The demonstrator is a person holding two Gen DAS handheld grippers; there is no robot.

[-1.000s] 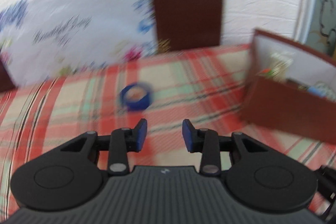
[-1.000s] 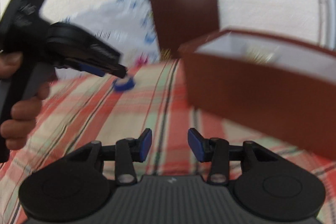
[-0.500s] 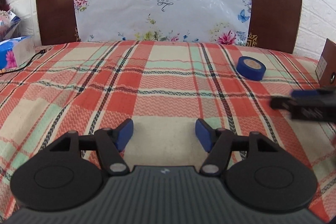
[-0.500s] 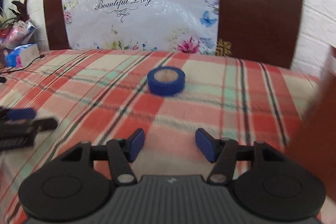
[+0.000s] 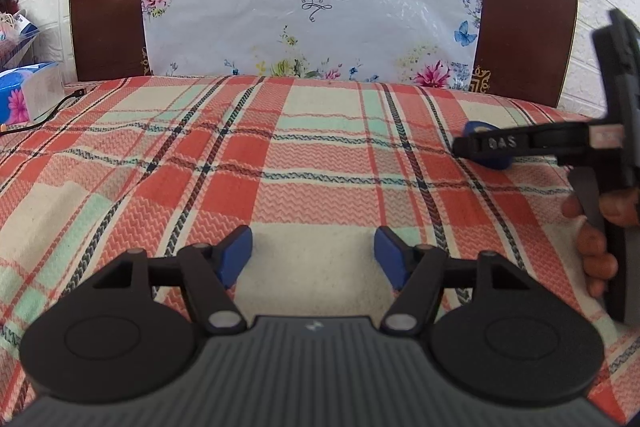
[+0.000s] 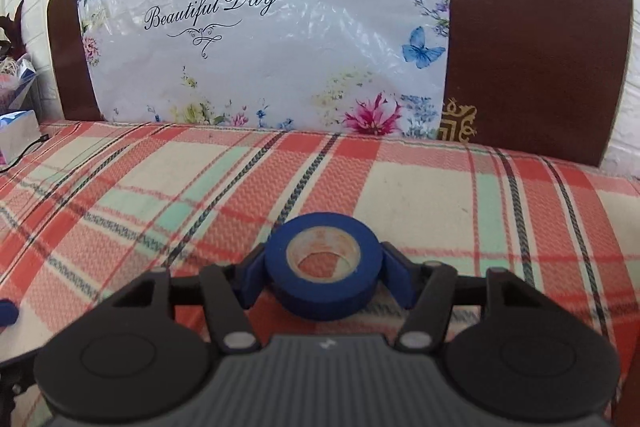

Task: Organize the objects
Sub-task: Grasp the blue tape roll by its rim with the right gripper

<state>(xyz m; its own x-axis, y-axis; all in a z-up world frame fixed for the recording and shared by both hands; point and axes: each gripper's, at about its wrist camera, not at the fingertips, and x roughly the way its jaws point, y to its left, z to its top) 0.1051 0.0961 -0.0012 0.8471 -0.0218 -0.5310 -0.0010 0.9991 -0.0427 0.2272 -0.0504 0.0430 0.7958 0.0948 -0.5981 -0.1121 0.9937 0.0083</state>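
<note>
A blue tape roll (image 6: 325, 301) lies flat on the plaid bedspread (image 6: 420, 187). My right gripper (image 6: 324, 267) has come round it: the roll sits between the two blue pads, which stand close at its sides without visibly squeezing it. From the left wrist view the right gripper (image 5: 480, 143) reaches in from the right over the tape roll (image 5: 491, 159), with a person's hand (image 5: 592, 231) on its grip. My left gripper (image 5: 312, 255) hovers open over the bedspread (image 5: 240, 163) with nothing between its fingers. It is well left of the roll.
A brown headboard (image 5: 520, 27) covered by a floral plastic sheet (image 5: 312, 7) closes off the back. A tissue box (image 5: 24, 95) and a black cable (image 5: 52, 107) lie at the far left. One left fingertip (image 6: 6, 311) shows at the right view's left edge.
Both views swung away from the brown box toward the headboard. Both jaws widened. The right gripper then moved forward until the tape roll sat between its fingers; the left stayed still.
</note>
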